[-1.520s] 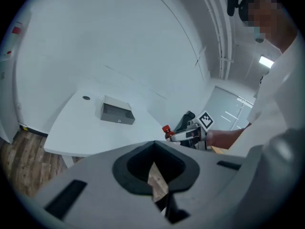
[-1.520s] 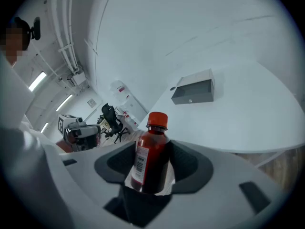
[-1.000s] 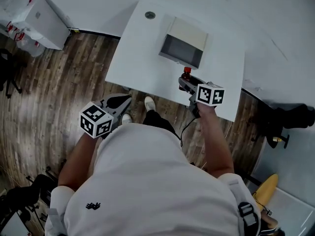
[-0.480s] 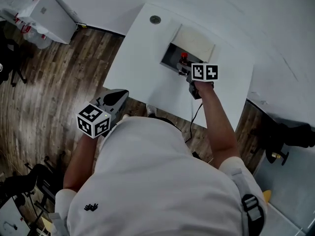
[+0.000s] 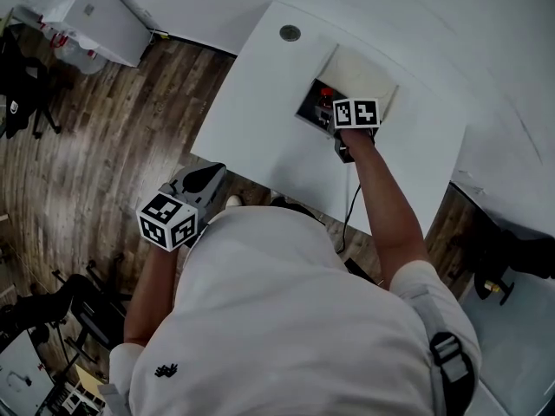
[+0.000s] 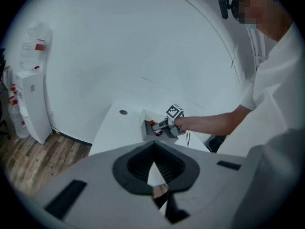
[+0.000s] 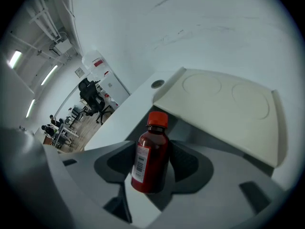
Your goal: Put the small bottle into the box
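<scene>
While the bottle hangs at the box: the small red bottle [image 7: 151, 154] stands upright between the jaws of the right tool [image 5: 329, 109], which pinch it at the lower body, cap up. It sits over the dark opening of the box [image 6: 145, 129]. I cannot tell whether its base touches the box floor yet.
Step in hand: by my reading, lowering the bottle into the box and letting go.
How to do it well: keep the bottle upright and bring it straight down, clear of the near wall and the raised lid [image 7: 224, 104]. Spread the jaws only once the base rests on the floor of the box – a release from any height would likely tip such a narrow bottle.
Withdrawal: lift the right tool straight up after opening, so a pad does not drag the bottle over.
Left tool [image 6: 155, 190]: jaws pressed together with nothing between them, held well back from the worktop [image 5: 260, 102], near the person's body – it has no part in this step.
Bottles: one.
Boxes: one, lid open.
Tools: two.
Other things on the worktop: one small round disc [image 5: 290, 33], well apart from the box.
</scene>
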The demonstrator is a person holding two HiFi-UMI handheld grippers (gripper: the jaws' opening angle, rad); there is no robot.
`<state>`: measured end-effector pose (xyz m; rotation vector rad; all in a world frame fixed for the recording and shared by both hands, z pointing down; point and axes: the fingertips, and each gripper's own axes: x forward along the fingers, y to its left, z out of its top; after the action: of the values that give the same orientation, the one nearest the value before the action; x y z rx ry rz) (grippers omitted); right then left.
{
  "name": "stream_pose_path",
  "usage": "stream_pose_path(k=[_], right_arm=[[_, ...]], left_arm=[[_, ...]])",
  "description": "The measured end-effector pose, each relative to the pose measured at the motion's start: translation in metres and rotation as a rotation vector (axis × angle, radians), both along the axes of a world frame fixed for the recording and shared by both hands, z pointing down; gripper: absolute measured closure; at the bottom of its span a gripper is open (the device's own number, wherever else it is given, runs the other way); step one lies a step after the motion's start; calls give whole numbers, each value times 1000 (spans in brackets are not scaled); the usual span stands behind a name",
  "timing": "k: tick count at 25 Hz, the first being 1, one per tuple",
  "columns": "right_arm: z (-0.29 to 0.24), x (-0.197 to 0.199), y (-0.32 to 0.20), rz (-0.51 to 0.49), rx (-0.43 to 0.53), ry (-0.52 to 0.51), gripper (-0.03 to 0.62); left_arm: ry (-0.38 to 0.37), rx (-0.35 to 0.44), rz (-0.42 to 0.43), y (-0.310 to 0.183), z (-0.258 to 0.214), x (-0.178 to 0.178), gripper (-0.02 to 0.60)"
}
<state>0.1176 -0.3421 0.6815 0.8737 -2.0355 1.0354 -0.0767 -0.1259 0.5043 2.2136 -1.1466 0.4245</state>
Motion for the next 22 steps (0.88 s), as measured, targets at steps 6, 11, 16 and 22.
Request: stream_pose_path(k=[6, 11, 16, 22], right_arm=[[26, 11, -6, 65, -58, 31, 365], [38, 18, -13, 188, -116, 6, 364], [48, 24, -13, 254, -146, 5, 364], [47, 24, -14, 297, -145, 2, 359]], left_arm=[[-9, -13, -20, -3, 5, 0, 575], [-27, -12, -16, -4, 5, 5, 575], [-34, -14, -28, -3, 7, 4, 575], [-38, -14, -40, 0, 5, -2, 575]])
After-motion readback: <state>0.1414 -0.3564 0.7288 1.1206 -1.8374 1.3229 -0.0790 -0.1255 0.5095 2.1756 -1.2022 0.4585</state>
